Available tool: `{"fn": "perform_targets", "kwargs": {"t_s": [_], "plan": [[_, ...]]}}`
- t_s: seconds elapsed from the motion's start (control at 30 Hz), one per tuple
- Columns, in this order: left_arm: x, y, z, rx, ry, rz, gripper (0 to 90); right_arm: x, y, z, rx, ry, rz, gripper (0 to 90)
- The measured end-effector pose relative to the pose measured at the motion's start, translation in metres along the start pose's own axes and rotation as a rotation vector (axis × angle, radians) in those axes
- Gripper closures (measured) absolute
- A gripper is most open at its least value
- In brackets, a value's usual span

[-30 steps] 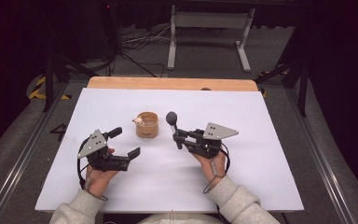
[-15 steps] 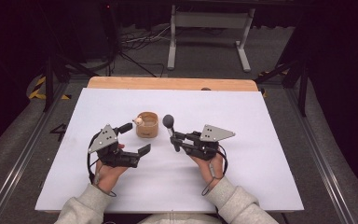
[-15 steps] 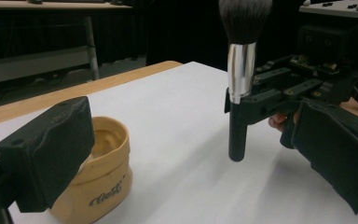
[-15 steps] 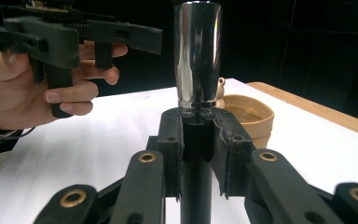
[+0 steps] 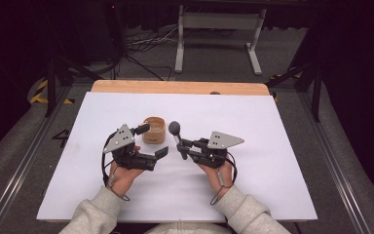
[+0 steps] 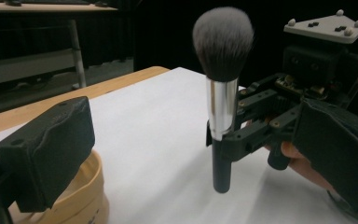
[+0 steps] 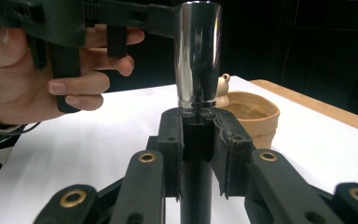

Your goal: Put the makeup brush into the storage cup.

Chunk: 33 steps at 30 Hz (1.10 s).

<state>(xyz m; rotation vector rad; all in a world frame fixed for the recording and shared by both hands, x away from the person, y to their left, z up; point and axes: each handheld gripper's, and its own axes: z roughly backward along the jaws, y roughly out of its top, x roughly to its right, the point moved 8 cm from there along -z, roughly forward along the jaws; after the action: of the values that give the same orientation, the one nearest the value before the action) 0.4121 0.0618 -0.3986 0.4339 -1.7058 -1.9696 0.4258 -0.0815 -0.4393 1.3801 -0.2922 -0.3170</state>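
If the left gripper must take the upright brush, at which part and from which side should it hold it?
Probably the silver ferrule, just above where the right gripper clamps the black handle. Come level from the cup side: the brush stands upright, the ferrule is rigid and bare, the bristles are soft.

One makeup brush (image 5: 175,131), one small wooden bowl (image 5: 154,130), one white sheet (image 5: 272,161) on the counter, and two tongs: left tongs (image 5: 152,141), right tongs (image 5: 180,148).

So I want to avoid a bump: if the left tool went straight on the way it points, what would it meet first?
Probably the makeup brush held upright in the right tool; the tan bowl sits low beside one jaw, though depth is unclear.
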Motion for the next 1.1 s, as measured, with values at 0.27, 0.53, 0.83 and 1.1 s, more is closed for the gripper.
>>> {"fn": "perform_targets", "kwargs": {"t_s": [0.27,0.53,0.83,1.1], "plan": [[0.008,0.008,-0.012,0.006,-0.026,-0.004,0.1,-0.002,-0.001,-0.002,-0.004,0.005,0.006,74.4],[0.015,0.008,-0.02,0.003,-0.04,-0.012,6.4,-0.004,-0.001,-0.002,-0.006,0.013,0.009,74.4],[0.017,0.008,-0.022,0.026,-0.019,-0.032,35.2,-0.005,-0.003,-0.003,-0.013,0.016,0.016,74.3],[0.018,0.009,-0.022,0.024,-0.015,-0.03,54.9,-0.007,-0.004,-0.004,-0.017,0.021,0.017,74.3]]}}
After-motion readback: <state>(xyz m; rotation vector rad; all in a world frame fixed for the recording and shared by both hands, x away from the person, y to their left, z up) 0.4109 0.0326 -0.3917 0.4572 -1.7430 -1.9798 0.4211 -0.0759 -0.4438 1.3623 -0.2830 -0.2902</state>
